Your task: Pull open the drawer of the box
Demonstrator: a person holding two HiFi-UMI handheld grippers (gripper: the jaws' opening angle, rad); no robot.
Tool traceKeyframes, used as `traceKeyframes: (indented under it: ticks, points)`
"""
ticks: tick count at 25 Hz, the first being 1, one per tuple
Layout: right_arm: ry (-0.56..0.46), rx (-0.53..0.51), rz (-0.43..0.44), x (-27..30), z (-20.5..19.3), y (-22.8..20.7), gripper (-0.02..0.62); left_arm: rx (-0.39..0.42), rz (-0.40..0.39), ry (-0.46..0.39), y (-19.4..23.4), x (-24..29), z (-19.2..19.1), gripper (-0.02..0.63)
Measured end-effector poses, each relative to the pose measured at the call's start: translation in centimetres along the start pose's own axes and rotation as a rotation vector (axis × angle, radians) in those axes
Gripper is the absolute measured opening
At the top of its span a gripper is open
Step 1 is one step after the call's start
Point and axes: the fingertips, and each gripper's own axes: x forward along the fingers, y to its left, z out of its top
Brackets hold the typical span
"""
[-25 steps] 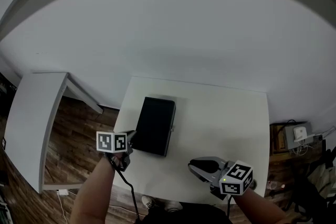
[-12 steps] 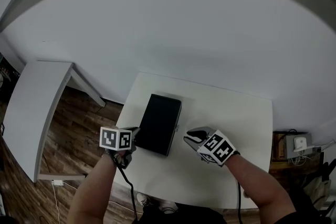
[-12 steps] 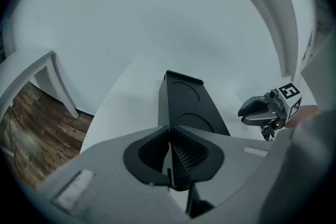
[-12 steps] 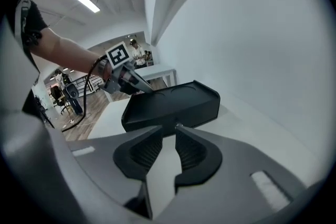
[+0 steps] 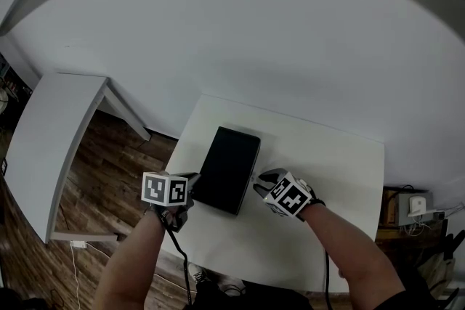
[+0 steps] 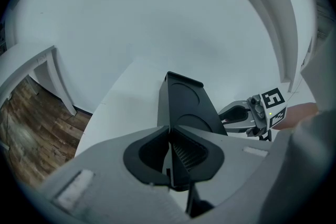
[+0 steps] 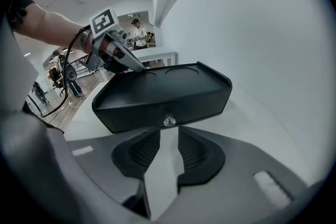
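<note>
A flat black box (image 5: pixel 229 169) lies on the white table (image 5: pixel 334 178). Its long side wall carries a small silver knob (image 7: pixel 169 121), and this wall faces my right gripper (image 7: pixel 169 135). That gripper's jaws have just been opening; they stand open with the knob just beyond the tips and nothing between the pads. In the head view the right gripper (image 5: pixel 259 184) sits at the box's right side. My left gripper (image 6: pixel 170 131) is shut on the rim of the box (image 6: pixel 186 107) at its near left corner. The left gripper (image 5: pixel 192 184) shows at the table's left edge.
A second white table (image 5: pixel 51 149) stands to the left over wooden floor (image 5: pixel 109 178). A white wall rises right behind the table. Cables and a small device (image 5: pixel 414 203) lie on the floor at the right. People (image 7: pixel 139 31) stand far off in the room.
My right gripper has moved from the table's front right up and left to the box's side wall, rolled, and its jaws have spread. The left gripper stayed at the box's corner.
</note>
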Motion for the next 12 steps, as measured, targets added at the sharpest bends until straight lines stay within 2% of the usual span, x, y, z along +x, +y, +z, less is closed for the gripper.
traceKeyframes:
  ticks: [6,12]
  points:
    - [0.050,-0.047,0.028,1.3,0.3,0.5,0.123,-0.066,-0.035,-0.014,0.1,0.0,-0.3,0.038]
    - [0.083,-0.114,0.054,2.1,0.7,0.9,0.113,-0.042,-0.016,-0.017,-0.1,0.0,-0.2,0.038]
